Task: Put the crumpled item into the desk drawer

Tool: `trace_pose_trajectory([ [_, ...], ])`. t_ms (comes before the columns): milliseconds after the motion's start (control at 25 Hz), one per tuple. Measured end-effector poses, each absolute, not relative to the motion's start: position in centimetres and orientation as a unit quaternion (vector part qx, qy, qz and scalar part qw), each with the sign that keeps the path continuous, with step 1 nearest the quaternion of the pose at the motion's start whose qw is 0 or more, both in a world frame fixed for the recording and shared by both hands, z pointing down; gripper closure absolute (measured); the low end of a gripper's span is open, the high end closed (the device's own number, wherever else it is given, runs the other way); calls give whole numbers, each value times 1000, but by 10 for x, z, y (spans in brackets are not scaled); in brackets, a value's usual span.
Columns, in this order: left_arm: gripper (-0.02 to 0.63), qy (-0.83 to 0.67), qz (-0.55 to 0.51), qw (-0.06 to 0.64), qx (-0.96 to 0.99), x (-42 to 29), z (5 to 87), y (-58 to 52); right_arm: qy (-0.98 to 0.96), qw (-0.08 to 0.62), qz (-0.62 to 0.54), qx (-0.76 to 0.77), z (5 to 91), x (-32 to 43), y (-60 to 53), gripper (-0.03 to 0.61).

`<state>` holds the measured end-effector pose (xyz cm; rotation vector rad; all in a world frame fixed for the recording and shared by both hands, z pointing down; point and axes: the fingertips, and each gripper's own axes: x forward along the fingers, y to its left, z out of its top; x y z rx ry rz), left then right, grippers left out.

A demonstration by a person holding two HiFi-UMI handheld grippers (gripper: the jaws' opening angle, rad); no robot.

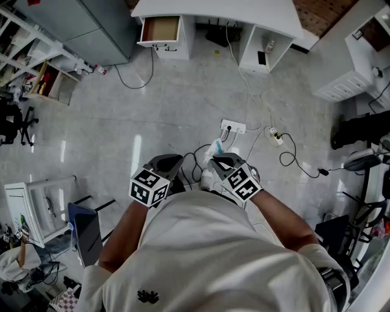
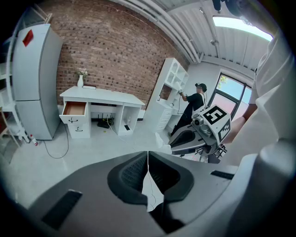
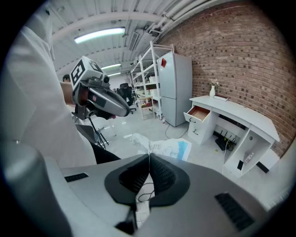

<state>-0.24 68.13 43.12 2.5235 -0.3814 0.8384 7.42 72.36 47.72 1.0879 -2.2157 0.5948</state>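
A person stands on a grey floor, seen from above, holding both grippers close in front of the body. The right gripper has its jaws pressed together on a thin edge of the crumpled item, a white sheet with a pale blue patch. In the right gripper view, the item bunches up just beyond the jaw tips. The left gripper is just beside it, jaws closed with nothing between them. A white table stands well away against a brick wall. Its drawer is pulled open at the left end, showing a brown inside. The item is nowhere near the drawer.
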Motion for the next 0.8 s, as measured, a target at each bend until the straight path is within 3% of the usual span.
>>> trace_pose_trajectory([
  [480,589,-131,285,226,922,-58,431,557,-822,323,218,415,471,23,601,550],
  [800,589,-130,260,226,930,-135,414,438,-804,341,224,432,452,-36,475,549],
])
